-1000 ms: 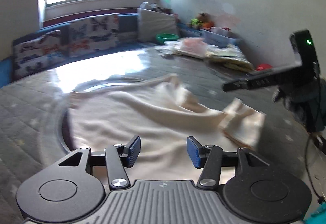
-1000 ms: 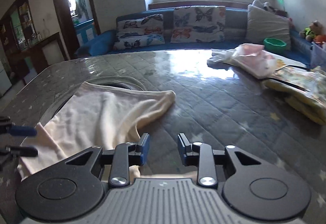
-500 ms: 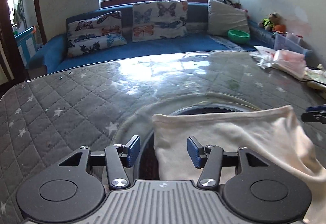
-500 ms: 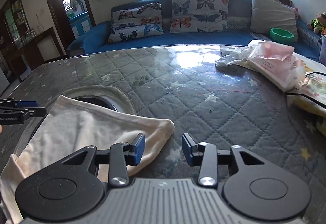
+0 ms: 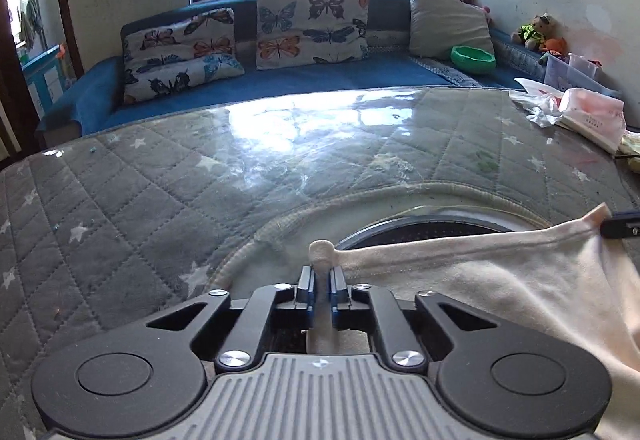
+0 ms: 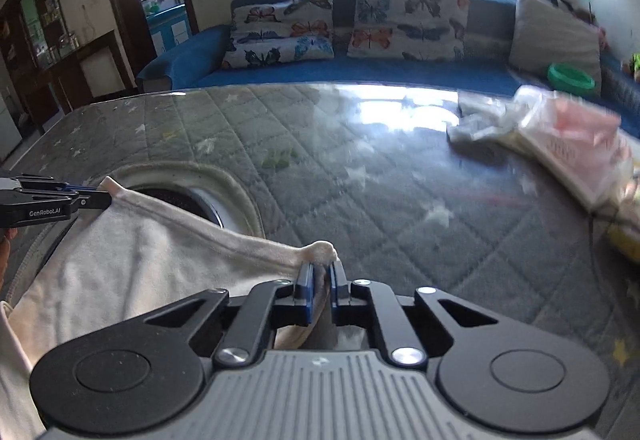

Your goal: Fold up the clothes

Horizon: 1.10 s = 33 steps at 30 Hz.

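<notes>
A cream garment [image 5: 480,280] lies on the grey quilted table [image 5: 160,208], partly over a round dark opening [image 5: 432,230]. My left gripper [image 5: 321,282] is shut on the garment's left corner, a nub of cloth sticking up between its blue pads. In the right wrist view the same cream garment [image 6: 132,252] stretches leftward, and my right gripper [image 6: 321,278] is shut on its right corner. The left gripper [image 6: 90,198] shows at the far left there, pinching the other corner. The right gripper's tip [image 5: 622,226] shows at the right edge of the left wrist view.
A plastic bag with pink contents [image 6: 568,144] and other folded cloth lie on the table's right side. A blue sofa [image 5: 300,76] with butterfly cushions runs behind the table. A green bowl [image 5: 473,59] sits on the sofa. A dark cabinet [image 6: 52,52] stands far left.
Both grippers moved to the garment's top corners and closed on them; earlier their jaws stood open with no cloth between the pads. The hem is now stretched between them.
</notes>
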Tool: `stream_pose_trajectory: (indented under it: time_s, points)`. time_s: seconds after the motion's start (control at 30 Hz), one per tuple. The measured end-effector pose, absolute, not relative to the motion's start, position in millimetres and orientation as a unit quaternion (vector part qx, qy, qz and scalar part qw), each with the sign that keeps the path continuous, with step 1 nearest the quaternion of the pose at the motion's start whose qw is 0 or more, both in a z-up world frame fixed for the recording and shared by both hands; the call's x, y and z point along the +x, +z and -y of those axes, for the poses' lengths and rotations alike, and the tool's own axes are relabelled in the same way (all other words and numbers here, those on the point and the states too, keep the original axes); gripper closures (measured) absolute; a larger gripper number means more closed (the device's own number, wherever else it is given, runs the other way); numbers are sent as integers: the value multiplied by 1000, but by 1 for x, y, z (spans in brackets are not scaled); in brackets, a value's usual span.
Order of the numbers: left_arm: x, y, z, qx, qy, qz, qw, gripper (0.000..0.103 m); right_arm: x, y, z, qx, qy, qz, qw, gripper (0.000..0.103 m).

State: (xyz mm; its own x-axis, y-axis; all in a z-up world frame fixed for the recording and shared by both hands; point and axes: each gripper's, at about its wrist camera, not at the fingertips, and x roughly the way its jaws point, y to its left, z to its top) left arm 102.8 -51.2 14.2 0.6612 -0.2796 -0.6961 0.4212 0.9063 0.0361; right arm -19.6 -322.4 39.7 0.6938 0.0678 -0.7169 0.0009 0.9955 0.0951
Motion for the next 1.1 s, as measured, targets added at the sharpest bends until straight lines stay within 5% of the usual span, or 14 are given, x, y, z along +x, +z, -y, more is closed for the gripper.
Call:
stream_pose_trajectory:
  time_s: [0.27, 0.37, 0.47, 0.57, 0.8, 1.1]
  points:
    - [106, 25, 40, 109, -143, -331, 926, 97, 10, 52, 304, -8, 10, -346, 938, 96]
    - [111, 18, 36, 107, -140, -344, 922, 96, 16, 43, 303, -10, 7, -357, 934, 89]
    - [110, 17, 34, 111, -135, -348, 921, 83, 17, 39, 303, -13, 7, -364, 931, 85]
    - [103, 25, 29, 107, -135, -340, 925, 69, -1, 49, 301, -16, 23, -360, 932, 64]
    - [47, 45, 24, 102, -173, -319, 926, 44, -68, 61, 273, -34, 80, -358, 930, 44]
    - [-68, 45, 38, 106, -275, -311, 903, 38, -162, 47, 224, -109, 108, -337, 929, 18]
